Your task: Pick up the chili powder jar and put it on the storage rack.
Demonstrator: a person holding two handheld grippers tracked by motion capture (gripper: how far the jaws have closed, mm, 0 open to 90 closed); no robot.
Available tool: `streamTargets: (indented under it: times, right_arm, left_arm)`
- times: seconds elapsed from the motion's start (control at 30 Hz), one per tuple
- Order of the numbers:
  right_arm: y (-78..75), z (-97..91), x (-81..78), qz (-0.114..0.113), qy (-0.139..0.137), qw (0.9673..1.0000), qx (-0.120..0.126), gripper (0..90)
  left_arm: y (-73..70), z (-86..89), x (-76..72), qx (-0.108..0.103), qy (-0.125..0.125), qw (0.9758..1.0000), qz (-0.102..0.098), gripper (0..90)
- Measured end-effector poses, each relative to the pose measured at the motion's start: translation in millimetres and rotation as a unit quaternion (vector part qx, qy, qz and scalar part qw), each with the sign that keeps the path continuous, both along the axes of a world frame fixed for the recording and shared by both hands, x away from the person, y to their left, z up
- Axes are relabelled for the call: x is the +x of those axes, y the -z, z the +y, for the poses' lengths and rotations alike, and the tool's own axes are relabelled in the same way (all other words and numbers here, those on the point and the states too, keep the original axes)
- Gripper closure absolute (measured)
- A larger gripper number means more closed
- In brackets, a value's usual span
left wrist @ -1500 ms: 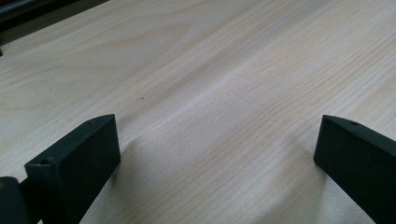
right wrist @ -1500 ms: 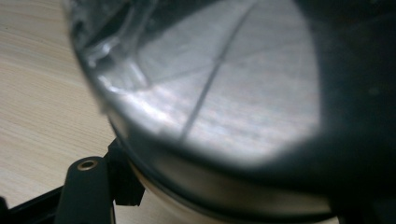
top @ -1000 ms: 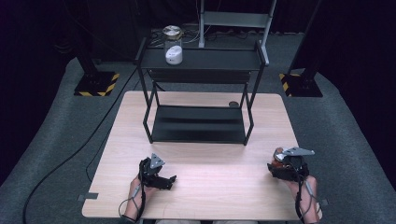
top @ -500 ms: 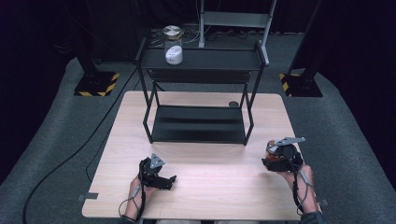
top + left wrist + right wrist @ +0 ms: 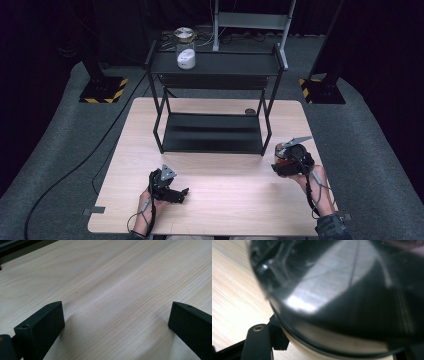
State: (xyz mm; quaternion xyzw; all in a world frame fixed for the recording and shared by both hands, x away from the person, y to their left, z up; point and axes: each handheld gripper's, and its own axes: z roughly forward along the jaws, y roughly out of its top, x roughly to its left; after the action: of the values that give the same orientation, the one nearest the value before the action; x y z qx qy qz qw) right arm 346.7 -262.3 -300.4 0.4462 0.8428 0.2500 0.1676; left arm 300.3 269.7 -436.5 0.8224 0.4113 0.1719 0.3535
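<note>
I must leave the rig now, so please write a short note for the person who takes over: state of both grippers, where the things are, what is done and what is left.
Left gripper: jaws open, nothing between them, low over the wooden table near its front edge.
Right gripper: shut on a round jar with a shiny dark lid, held above the table's right side, next to the black shelf rack.
A second jar with a white base stands on the rack's top shelf, left end.
Done: the jar is gripped and off the table.
Left: probably setting it on the rack; which shelf I cannot tell.

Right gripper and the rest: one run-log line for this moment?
right gripper: shut on jar, above table | left gripper: open, empty, low over table | shelf rack: second jar on top
</note>
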Motion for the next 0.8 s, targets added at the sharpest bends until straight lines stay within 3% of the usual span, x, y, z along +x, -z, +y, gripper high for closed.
streamTargets:
  times: [0.8]
  right_arm:
    - [-26.8, 36.0, 45.8, 0.038, -0.046, 0.9980, -0.020, 30.7]
  left_arm:
    - [0.0, 0.0, 0.0, 0.000, 0.000, 1.0000, 0.000, 0.0]
